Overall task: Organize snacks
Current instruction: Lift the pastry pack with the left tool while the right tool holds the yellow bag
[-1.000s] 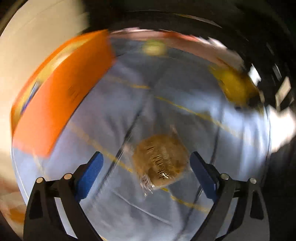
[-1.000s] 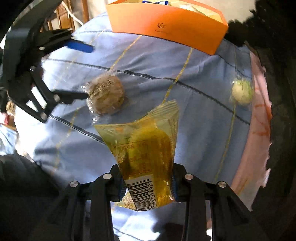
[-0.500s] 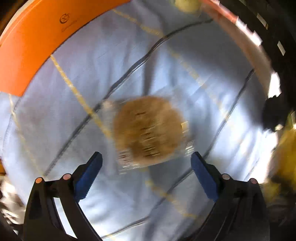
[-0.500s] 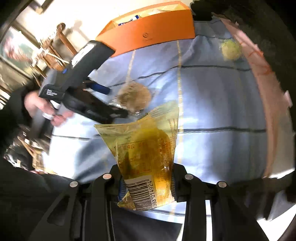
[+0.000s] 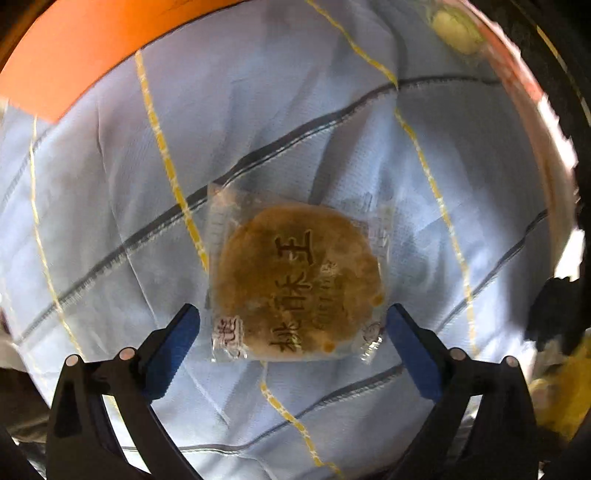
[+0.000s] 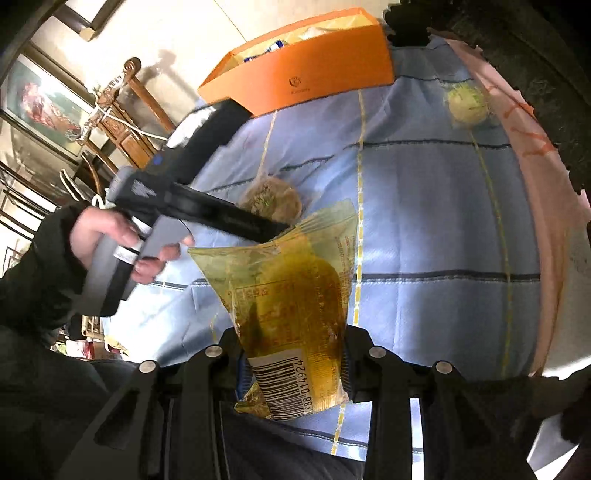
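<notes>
A round brown cookie in a clear wrapper (image 5: 299, 284) lies flat on the blue checked cloth (image 5: 332, 129). My left gripper (image 5: 291, 332) hangs over it, jaws still opening wide, one blue pad on each side and neither touching the wrapper. The same cookie (image 6: 273, 199) shows in the right wrist view, partly behind the left gripper's body (image 6: 192, 195). My right gripper (image 6: 293, 365) is shut on a yellow see-through snack packet (image 6: 291, 295), held by its barcode end above the cloth. An orange box (image 6: 314, 77) with packets inside stands at the far edge.
A small pale green wrapped snack (image 6: 466, 104) lies far right on the cloth, also the pale snack (image 5: 456, 26) in the left wrist view. A pink cloth edge (image 6: 546, 206) runs along the right side. A hand in a dark sleeve (image 6: 99, 236) holds the left gripper. Wooden furniture (image 6: 125, 122) stands behind.
The left gripper has swung and come down closer over the cookie, which now lies between its pads. The right gripper rolled and shifted, still holding the yellow packet.
</notes>
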Tool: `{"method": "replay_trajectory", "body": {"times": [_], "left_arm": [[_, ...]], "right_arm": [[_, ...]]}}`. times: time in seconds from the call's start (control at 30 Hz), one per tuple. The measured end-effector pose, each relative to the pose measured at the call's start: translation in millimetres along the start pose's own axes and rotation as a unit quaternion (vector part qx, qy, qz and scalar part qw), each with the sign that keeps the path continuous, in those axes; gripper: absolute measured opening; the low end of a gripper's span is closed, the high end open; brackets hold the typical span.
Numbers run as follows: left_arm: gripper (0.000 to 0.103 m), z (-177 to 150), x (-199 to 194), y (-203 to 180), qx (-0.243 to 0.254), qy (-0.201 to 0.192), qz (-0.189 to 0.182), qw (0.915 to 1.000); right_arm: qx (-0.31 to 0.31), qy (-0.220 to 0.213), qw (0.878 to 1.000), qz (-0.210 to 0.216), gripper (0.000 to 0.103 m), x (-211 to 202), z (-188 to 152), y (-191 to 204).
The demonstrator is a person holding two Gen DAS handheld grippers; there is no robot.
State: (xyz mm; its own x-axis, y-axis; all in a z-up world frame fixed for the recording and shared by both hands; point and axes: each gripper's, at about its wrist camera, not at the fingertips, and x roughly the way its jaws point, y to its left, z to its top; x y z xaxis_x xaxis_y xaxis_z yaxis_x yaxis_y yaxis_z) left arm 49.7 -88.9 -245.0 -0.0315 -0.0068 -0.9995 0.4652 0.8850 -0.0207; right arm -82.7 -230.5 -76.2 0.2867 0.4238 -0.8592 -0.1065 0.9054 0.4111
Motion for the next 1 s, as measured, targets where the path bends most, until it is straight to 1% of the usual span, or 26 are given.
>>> {"method": "replay_trajectory", "body": {"times": [0.03, 0.1, 0.17, 0.27, 0.33, 0.37, 0.4, 0.47, 0.57, 0.7, 0.8, 0.9, 0.97, 1.0], "left_arm": [[0.099, 1.7, 2.5, -4.5, 0.012, 0.003, 0.015, 0.9998], [0.099, 9.2, 7.7, -11.1, 0.019, 0.005, 0.030, 0.9994], [0.099, 13.7, 10.5, -8.5, 0.004, 0.004, 0.015, 0.9999], [0.099, 22.8, 14.9, -0.6, -0.003, -0.005, 0.015, 0.9999], [0.099, 17.7, 13.4, 1.4, 0.007, -0.026, 0.016, 0.9995], [0.094, 4.9, 1.4, 3.6, 0.015, -0.040, 0.017, 0.9989], [0.086, -0.3, -3.7, 0.7, 0.025, -0.052, 0.016, 0.9982], [0.081, -5.7, -9.9, -2.3, 0.030, -0.059, 0.017, 0.9977], [0.078, -9.4, -12.6, -3.3, 0.030, -0.067, 0.018, 0.9972], [0.077, -21.5, -23.7, -0.9, 0.010, -0.074, 0.009, 0.9972], [0.077, -23.5, -44.5, 9.0, 0.011, -0.097, 0.011, 0.9952], [0.077, -28.3, -65.4, 17.0, 0.001, -0.119, 0.008, 0.9928], [0.077, -32.3, -80.8, 22.1, -0.001, -0.137, 0.024, 0.9903], [0.077, -35.0, -92.9, 24.6, -0.004, -0.151, 0.038, 0.9878]], "right_arm": [[-0.002, -0.002, 1.000, 0.001, 0.037, -1.5, 0.8, -0.5], [-0.004, -0.007, 1.000, 0.005, 0.037, -3.2, 1.9, -1.4], [-0.003, -0.011, 1.000, 0.007, 0.038, -4.4, 1.5, -3.0], [0.010, -0.010, 1.000, 0.005, 0.039, -1.6, -0.5, -7.9], [0.017, -0.010, 1.000, 0.002, 0.039, -0.1, -3.1, -9.0], [0.019, -0.010, 1.000, 0.002, 0.039, -0.4, -4.5, -8.7], [0.021, -0.010, 1.000, 0.003, 0.039, -1.4, -5.8, -9.1], [0.019, -0.009, 1.000, 0.002, 0.039, -2.8, -5.5, -9.7], [0.008, -0.012, 1.000, -0.002, 0.039, -5.4, -0.1, -6.7], [0.004, -0.022, 1.000, -0.012, 0.039, -8.4, 13.5, -2.2], [-0.008, -0.027, 0.999, -0.026, 0.039, -10.3, 23.8, 1.5], [-0.001, -0.040, 0.999, -0.029, 0.039, -14.7, 38.5, 1.5], [-0.013, -0.048, 0.998, -0.048, 0.039, -17.7, 46.7, 5.2], [-0.018, -0.052, 0.997, -0.056, 0.039, -19.5, 50.5, 6.5]]}}
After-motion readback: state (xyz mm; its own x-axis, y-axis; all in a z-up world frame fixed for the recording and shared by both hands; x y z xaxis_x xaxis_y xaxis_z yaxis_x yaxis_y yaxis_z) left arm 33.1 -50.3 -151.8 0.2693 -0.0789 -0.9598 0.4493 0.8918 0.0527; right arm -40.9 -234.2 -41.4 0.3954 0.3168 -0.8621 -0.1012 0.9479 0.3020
